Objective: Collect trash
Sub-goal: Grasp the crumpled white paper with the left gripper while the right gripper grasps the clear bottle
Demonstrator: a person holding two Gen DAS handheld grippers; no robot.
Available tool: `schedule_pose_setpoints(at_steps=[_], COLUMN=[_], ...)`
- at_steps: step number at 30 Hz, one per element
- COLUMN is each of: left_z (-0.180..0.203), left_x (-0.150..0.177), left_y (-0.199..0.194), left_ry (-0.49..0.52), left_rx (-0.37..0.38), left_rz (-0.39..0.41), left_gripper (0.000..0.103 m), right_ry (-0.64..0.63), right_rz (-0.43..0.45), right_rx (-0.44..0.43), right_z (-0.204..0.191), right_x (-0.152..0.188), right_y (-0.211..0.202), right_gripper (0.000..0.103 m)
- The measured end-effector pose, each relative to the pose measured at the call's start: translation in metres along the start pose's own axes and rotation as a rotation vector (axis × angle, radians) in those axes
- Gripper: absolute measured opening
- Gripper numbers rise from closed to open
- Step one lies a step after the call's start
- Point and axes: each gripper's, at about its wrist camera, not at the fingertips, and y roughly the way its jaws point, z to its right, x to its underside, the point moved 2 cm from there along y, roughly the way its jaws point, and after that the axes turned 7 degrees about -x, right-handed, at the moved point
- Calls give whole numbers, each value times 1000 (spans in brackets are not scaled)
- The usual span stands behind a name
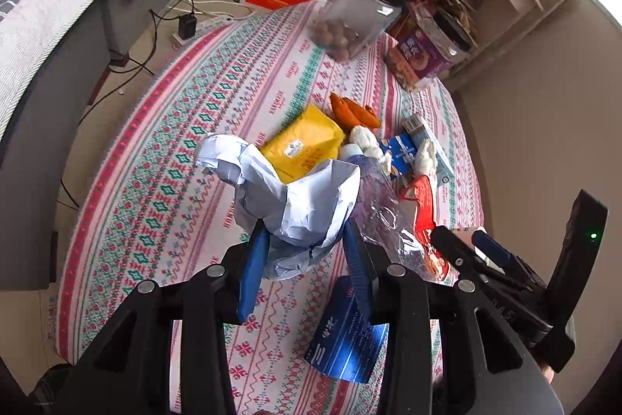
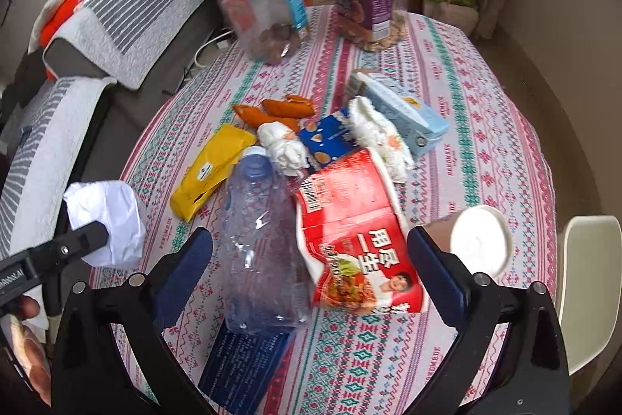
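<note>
Left tongs grip paper wad; jar w/ nuts.

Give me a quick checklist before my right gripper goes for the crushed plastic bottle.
1. Left gripper secure on the crumpled white paper: ok, pinched between both fingers.
2. Right gripper open and empty: ok, jaws spread wide.
3. Plastic bottle between the right fingers: ok, but the red noodle wrapper also lies inside the gap.
4. Bottle free of clutter: not ok, its cap end sits against the yellow packet and a white tissue wad.
5. Paper cup clear of the right finger: cannot tell, it appears very close.
6. Trash bin location: cannot tell, none in view.
</note>
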Motion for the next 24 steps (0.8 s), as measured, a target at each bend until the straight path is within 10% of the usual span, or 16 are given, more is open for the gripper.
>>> schedule_pose_setpoints(at_steps=[13, 17, 24], left_z=[-66, -74, -61], left_x=[-9, -11, -12], left_y=[-14, -19, -31], left_ry=[-100, -117, -86], left_rx=[-78, -66, -4], left_rz=[43, 48, 87], left_gripper=[39, 39, 39], right_ry=[-264, -203, -106], right_rz=[-197, -172, -97], right_rx=[197, 116, -28], right_z=[-43, -41, -34], right_x=[-9, -14, -8], right_y=[88, 74, 32], right_gripper=[72, 51, 47])
